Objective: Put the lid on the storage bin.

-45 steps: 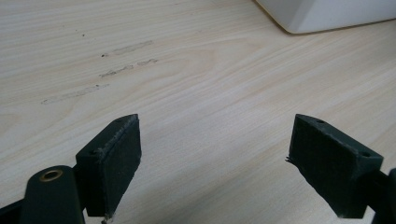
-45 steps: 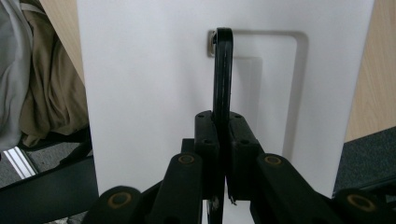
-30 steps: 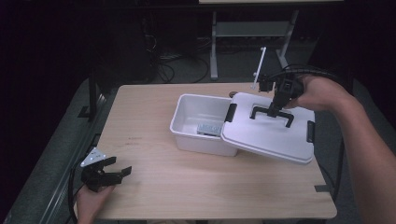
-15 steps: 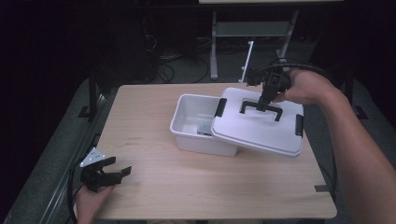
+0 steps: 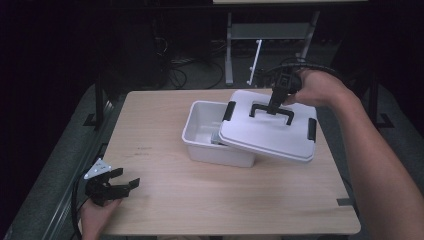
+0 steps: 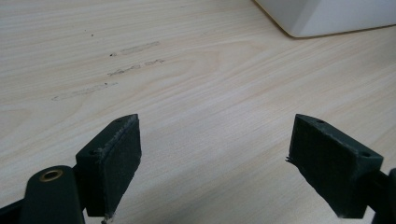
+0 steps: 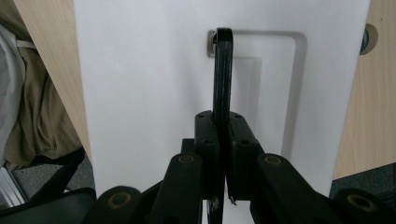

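Note:
A white plastic bin (image 5: 200,131) stands on the wooden table (image 5: 165,200). Its white lid (image 5: 272,132) with black side latches hangs tilted over the bin's right half, covering part of the opening. My right gripper (image 5: 276,100) is shut on the lid's black handle (image 5: 272,111), which stands upright; in the right gripper view the handle (image 7: 223,70) runs between the closed jaws of that gripper (image 7: 222,140) above the lid (image 7: 140,84). My left gripper (image 5: 122,184) rests open at the table's front left corner, its pads (image 6: 116,158) wide apart over bare wood. Something small lies inside the bin, mostly hidden.
A corner of the bin (image 6: 322,16) shows at the top of the left gripper view. Faint pencil marks (image 6: 126,60) lie on the wood ahead of the left gripper. Behind the table stand a metal frame (image 5: 260,35) and cables on a dark floor.
The right gripper has carried the lid leftward and a little back, so it now covers more of the bin. The left gripper has stayed still.

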A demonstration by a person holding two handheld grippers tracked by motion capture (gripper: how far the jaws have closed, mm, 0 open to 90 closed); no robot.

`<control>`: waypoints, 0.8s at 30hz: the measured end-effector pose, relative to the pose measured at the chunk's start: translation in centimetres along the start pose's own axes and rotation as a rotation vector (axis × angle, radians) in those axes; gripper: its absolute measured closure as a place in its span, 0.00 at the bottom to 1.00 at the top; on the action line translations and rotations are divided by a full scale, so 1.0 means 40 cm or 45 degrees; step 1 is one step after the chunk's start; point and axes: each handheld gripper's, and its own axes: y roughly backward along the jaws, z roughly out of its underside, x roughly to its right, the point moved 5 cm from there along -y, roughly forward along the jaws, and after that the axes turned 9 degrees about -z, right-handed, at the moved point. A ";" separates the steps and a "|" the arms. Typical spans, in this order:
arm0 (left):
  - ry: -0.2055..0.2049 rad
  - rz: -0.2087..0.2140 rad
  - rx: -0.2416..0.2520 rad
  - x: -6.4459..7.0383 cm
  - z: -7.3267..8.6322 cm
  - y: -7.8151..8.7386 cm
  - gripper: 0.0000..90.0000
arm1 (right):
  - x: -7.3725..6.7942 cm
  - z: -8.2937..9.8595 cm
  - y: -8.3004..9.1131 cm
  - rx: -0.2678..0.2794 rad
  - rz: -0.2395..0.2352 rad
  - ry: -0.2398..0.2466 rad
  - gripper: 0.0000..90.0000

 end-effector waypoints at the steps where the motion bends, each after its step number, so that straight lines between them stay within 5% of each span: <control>1: 0.002 -0.001 0.001 0.000 0.000 0.000 0.18 | 0.001 -0.003 0.000 0.000 0.003 0.004 0.94; 24: 0.008 0.003 0.005 -0.002 0.001 0.004 0.18 | 0.020 -0.111 -0.012 0.008 0.019 0.048 0.94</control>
